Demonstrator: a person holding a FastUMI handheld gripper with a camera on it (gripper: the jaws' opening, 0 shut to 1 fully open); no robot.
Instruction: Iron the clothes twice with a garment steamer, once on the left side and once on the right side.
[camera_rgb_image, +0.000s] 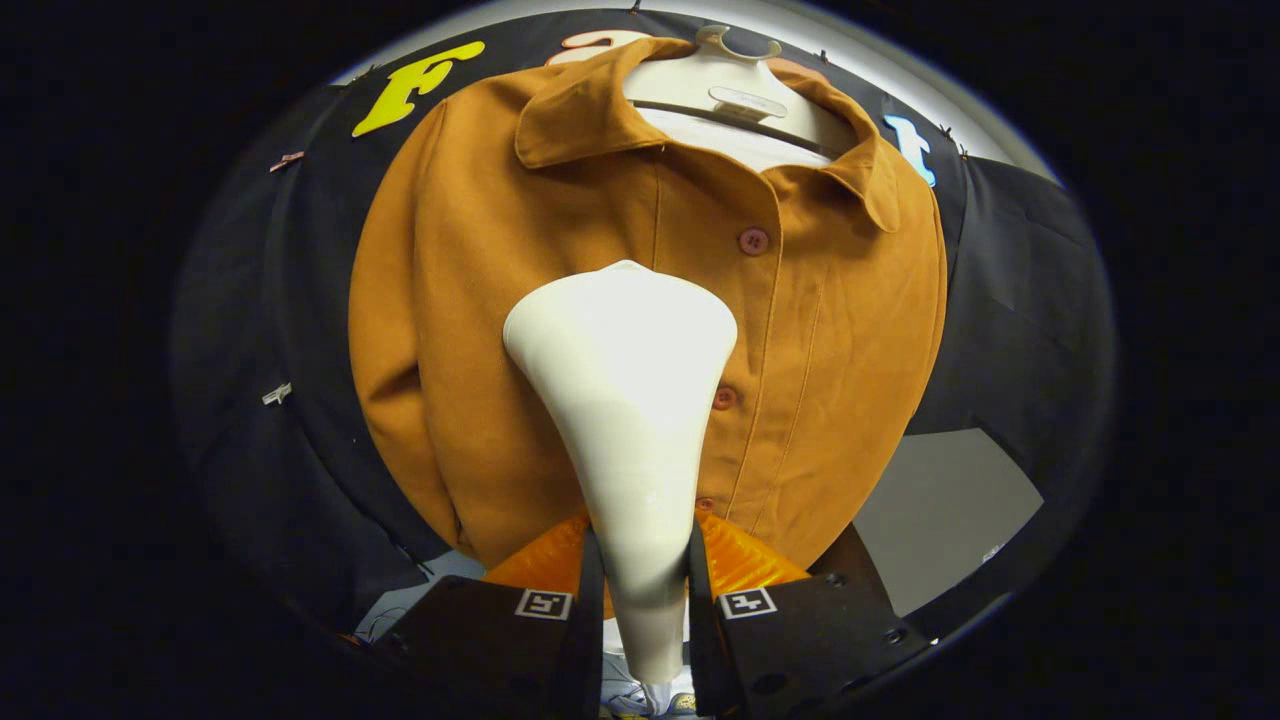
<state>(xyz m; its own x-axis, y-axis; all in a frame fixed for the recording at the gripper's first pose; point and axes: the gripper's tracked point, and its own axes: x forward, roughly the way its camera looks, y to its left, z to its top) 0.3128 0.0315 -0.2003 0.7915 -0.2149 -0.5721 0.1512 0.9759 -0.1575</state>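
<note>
One steamer (622, 400) in tongs (640, 590), one shirt (480, 300)

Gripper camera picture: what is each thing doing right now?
Gripper: shut on the steamer handle.
Garment steamer: held upright, head against the shirt front.
Orange shirt: hanging, buttoned, collar open.
Hanger: inside the shirt's neck, carrying it.

From my seat, the steamer (625, 400) head covers the middle of the jacket (480, 300) front and part of a button (724, 398) beside it. Its handle base drops out of sight below the gripper (640, 600) fingers. I can't make out the steamer's face or the hanger (740, 75) label.
</note>
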